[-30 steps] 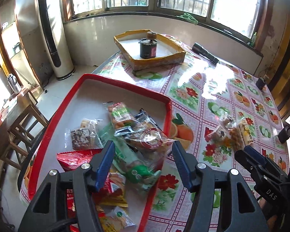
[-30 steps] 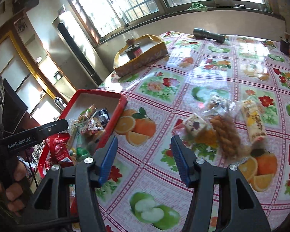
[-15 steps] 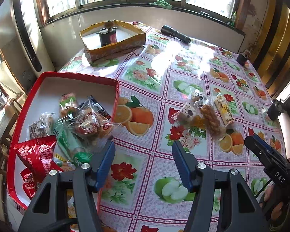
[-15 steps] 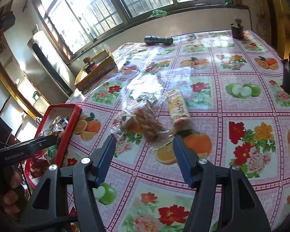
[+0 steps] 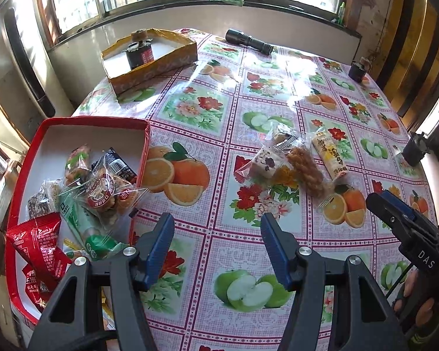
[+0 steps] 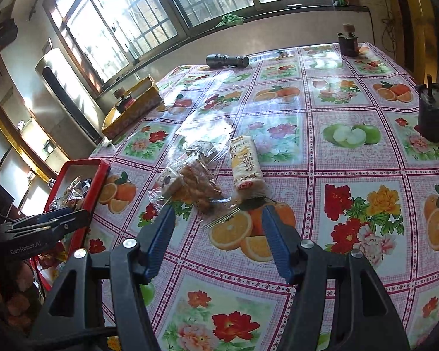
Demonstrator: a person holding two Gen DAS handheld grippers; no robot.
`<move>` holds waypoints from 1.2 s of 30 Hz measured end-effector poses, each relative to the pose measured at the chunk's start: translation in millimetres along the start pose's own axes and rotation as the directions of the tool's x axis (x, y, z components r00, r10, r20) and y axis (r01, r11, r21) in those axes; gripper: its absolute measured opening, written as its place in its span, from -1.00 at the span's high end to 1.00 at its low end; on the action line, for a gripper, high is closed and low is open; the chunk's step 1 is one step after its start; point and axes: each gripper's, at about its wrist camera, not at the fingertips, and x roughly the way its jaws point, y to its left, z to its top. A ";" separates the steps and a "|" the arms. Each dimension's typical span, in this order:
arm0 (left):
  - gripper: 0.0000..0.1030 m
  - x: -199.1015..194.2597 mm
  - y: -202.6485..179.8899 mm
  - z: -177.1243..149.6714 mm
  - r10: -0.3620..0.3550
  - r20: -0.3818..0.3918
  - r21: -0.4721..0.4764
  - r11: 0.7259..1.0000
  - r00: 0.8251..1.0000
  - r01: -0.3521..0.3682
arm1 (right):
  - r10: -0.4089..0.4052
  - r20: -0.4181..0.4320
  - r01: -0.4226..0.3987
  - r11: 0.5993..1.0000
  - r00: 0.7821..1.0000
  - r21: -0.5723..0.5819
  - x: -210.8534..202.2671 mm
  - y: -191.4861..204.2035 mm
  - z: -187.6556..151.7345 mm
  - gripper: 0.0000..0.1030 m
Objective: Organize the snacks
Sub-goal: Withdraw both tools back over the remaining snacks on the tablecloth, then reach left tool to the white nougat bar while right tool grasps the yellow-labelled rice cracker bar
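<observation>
A red tray (image 5: 145,143) at the table's left edge holds several wrapped snacks, among them a red bag (image 5: 41,245) and a green pack (image 5: 85,225). A few loose snacks lie mid-table: a nougat pack (image 5: 265,162), a fried twist pack (image 5: 305,169) and a yellow roll (image 5: 330,156). My left gripper (image 5: 216,231) is open and empty over the cloth, right of the tray. My right gripper (image 6: 218,219) is open and empty, just short of the twist pack (image 6: 200,185) and the roll (image 6: 244,165). The tray (image 6: 98,181) also shows at left.
A yellow cardboard box (image 5: 152,64) with a dark can stands at the far left. A black flashlight (image 5: 248,41) lies at the back. Dark small motors stand at the right edge (image 6: 431,114) and far corner (image 6: 348,44). The flowered tablecloth (image 5: 248,111) covers the table.
Both grippers have swung right, away from the tray toward the loose snacks. The right gripper has come closer to them. Both stayed open and empty.
</observation>
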 end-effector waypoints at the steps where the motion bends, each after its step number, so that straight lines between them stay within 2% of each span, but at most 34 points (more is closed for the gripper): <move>1: -0.19 1.2 -0.3 0.8 0.001 -0.002 0.003 1.000 1.000 -0.001 | -0.001 -0.002 0.001 1.000 1.000 0.000 0.6 -0.4 0.5 -0.22; 18: -0.19 36.9 -14.7 18.9 -0.016 -0.032 0.059 0.998 0.999 0.017 | -0.030 -0.037 0.029 0.999 0.999 -0.030 19.7 -6.3 11.8 -0.22; 27: -0.19 78.1 -36.6 39.4 -0.038 -0.089 0.167 0.985 0.995 0.052 | -0.044 -0.103 0.036 0.996 0.994 -0.084 58.2 -7.3 34.7 -0.22; 33: -0.19 96.7 -45.6 48.5 -0.040 -0.109 0.197 0.979 0.993 0.061 | -0.051 -0.156 0.033 0.992 0.986 -0.120 88.5 -7.9 45.5 -0.22; 36: -0.19 107.7 -46.2 50.2 -0.048 -0.134 0.181 0.981 0.990 0.072 | -0.055 -0.166 0.033 0.990 0.985 -0.134 98.9 -8.7 48.7 -0.22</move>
